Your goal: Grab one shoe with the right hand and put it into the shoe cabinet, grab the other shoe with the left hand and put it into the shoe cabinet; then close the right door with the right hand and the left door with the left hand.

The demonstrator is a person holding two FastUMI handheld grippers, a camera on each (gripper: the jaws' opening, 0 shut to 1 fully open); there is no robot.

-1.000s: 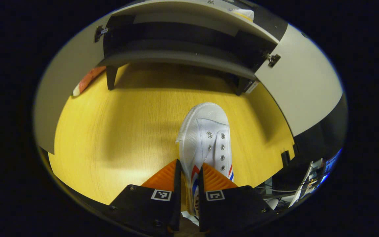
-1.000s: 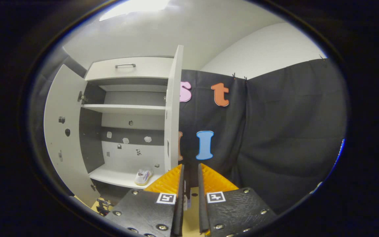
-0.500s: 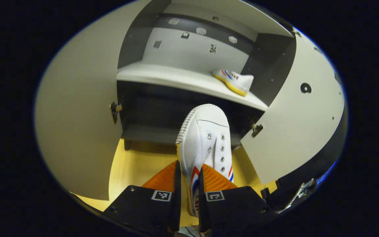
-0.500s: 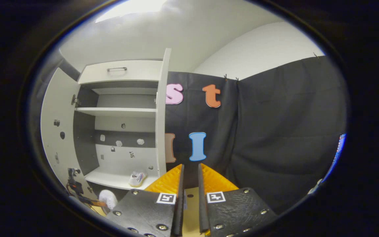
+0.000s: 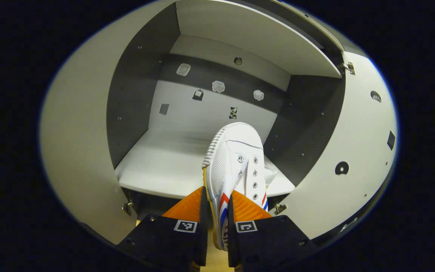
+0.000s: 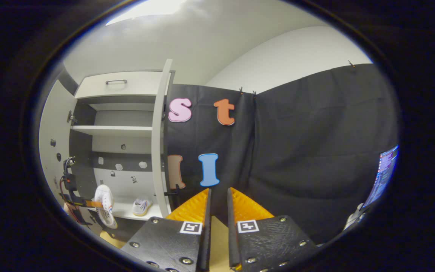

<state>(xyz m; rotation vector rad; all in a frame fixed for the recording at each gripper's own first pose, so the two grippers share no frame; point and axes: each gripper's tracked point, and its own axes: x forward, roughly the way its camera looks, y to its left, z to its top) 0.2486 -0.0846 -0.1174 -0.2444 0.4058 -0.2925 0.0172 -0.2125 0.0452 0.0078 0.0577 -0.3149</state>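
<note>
White-panelled shoe cabinet with dark grey inner walls is seen straight ahead in the left gripper view, both doors swung wide: left door, right door. Small stickers are scattered on the cabinet's back wall. Bottom shelf is white and bare on its left part.

Left gripper is held in front of the shelf edge; its jaws are pinched on the side wall of a white canvas sneaker with red and blue stripes, one finger inside the shoe, one outside. Sneaker is pointed toe-first into the bottom compartment, toe over the shelf; whether the sole touches the shelf cannot be told.

In the right gripper view the same cabinet is seen far left, with a drawer and metal handle on top. Held sneaker is seen there in the left gripper, in front of the bottom shelf, toe up. Second white sneaker is seen resting on the bottom shelf, toward the right side, just beside the right door, which is seen edge-on.

Right gripper is well apart from the cabinet, aimed at the black cloth wall; jaws are nearly pressed together with a narrow gap, nothing between them. Yellow wooden counter is glimpsed between the fingers.
</note>
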